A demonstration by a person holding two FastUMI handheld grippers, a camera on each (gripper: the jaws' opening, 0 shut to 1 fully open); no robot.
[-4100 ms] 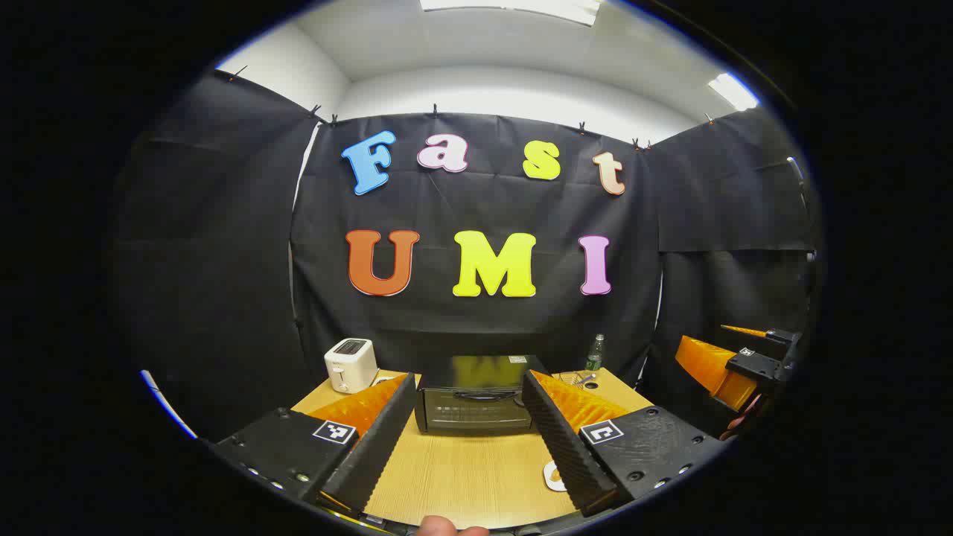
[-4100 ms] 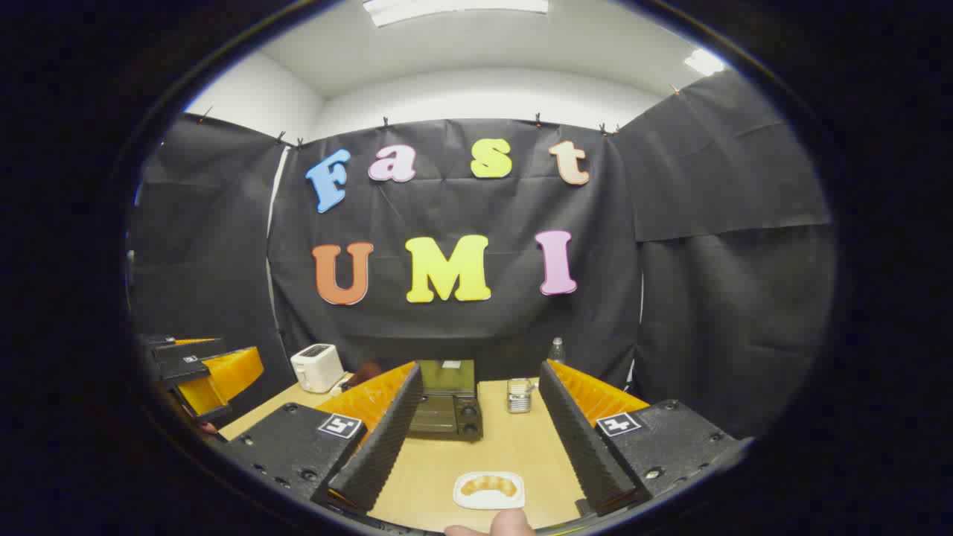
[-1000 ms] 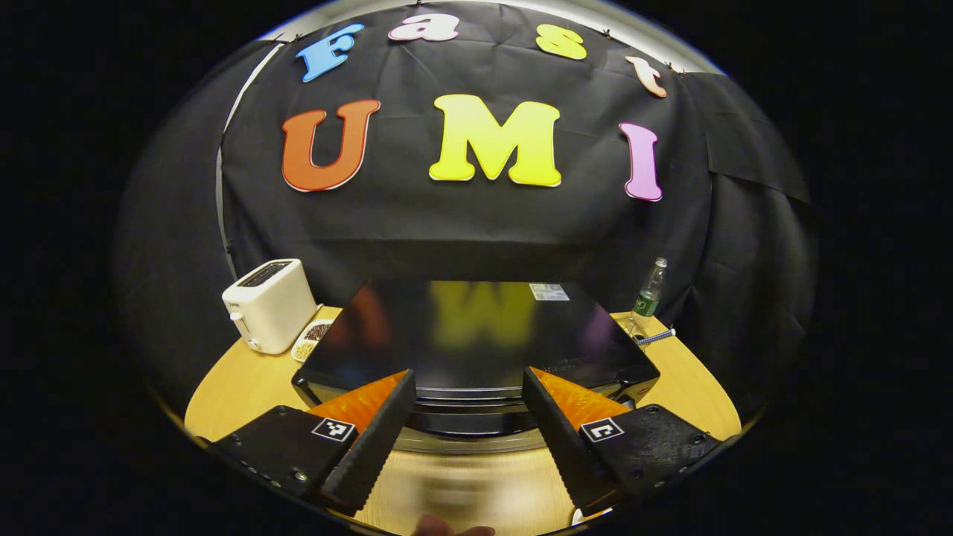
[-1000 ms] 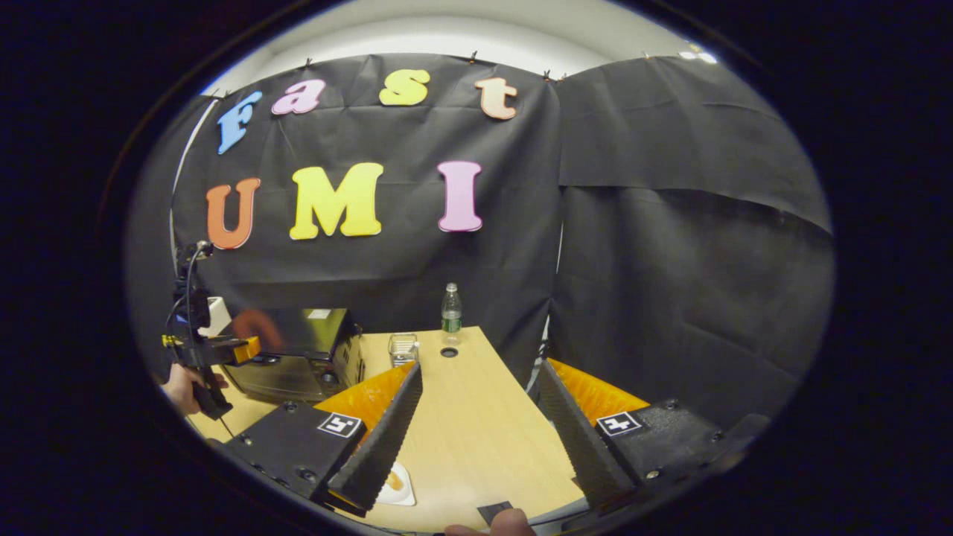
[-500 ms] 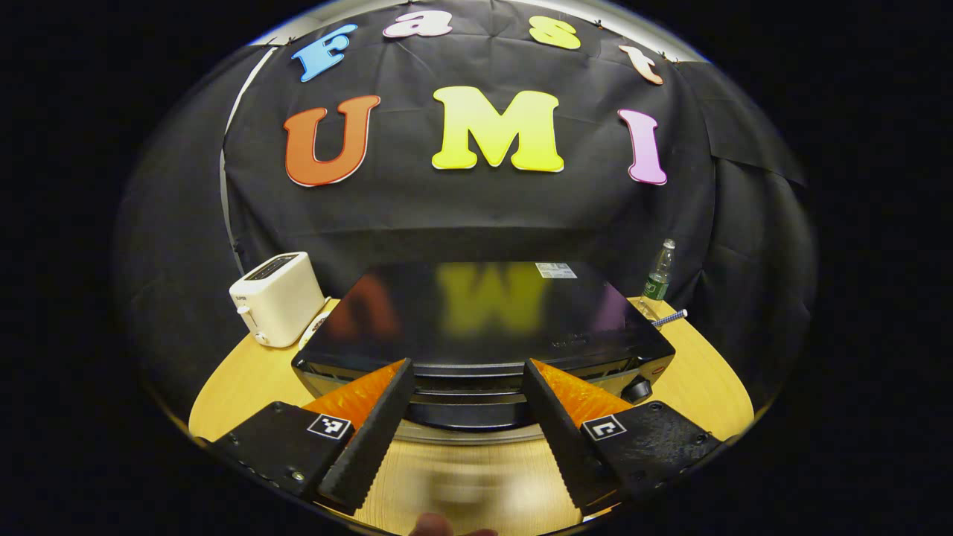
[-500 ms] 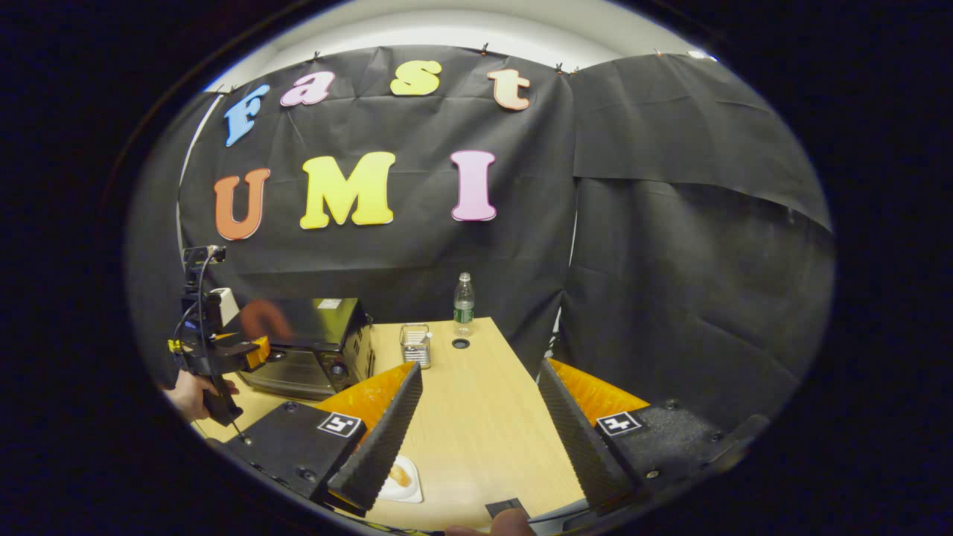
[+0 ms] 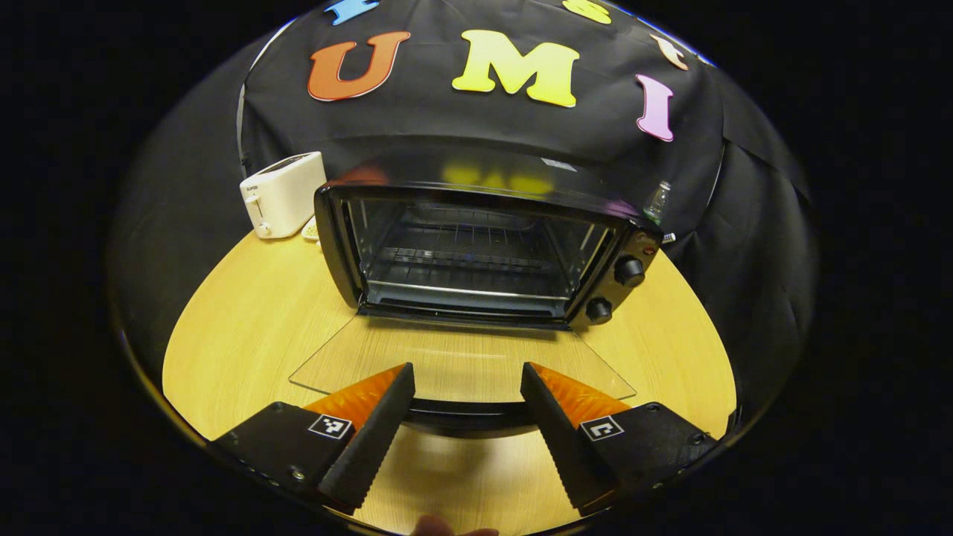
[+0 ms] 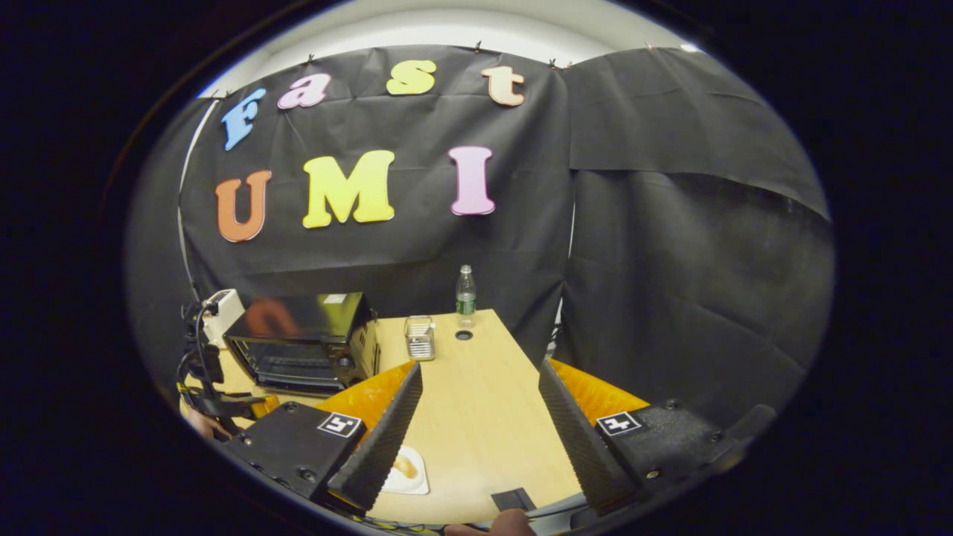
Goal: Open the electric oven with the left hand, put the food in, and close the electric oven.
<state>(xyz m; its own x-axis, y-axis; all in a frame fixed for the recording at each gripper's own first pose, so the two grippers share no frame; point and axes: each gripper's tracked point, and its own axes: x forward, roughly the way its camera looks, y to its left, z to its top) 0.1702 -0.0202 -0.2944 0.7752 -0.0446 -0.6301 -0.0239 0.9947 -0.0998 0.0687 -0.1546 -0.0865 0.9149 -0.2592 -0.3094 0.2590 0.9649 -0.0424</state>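
Observation:
In the left gripper view the black electric oven [image 7: 476, 246] stands with its glass door [image 7: 461, 361] folded flat on the table, and the wire rack inside is bare. My left gripper [image 7: 467, 370] is open, fingers straddling the door's dark handle [image 7: 469, 418] without pressing on it. In the right gripper view the oven [image 8: 298, 339] is at the left, with the left gripper [image 8: 216, 406] low in front of it. A white plate with a golden piece of food [image 8: 406, 469] lies by my right gripper's left finger. The right gripper [image 8: 480, 366] hovers open over the table, holding nothing.
A white toaster [image 7: 283, 193] stands left of the oven, with a small dish behind it. A green-labelled bottle [image 8: 465, 292], a glass container [image 8: 419, 336] and a cable hole [image 8: 463, 335] sit at the table's far end. Two knobs [image 7: 629, 270] are on the oven's right side.
The oven door has swung down from shut to fully open, and my left gripper has dropped low and back with the handle. The right gripper has barely moved.

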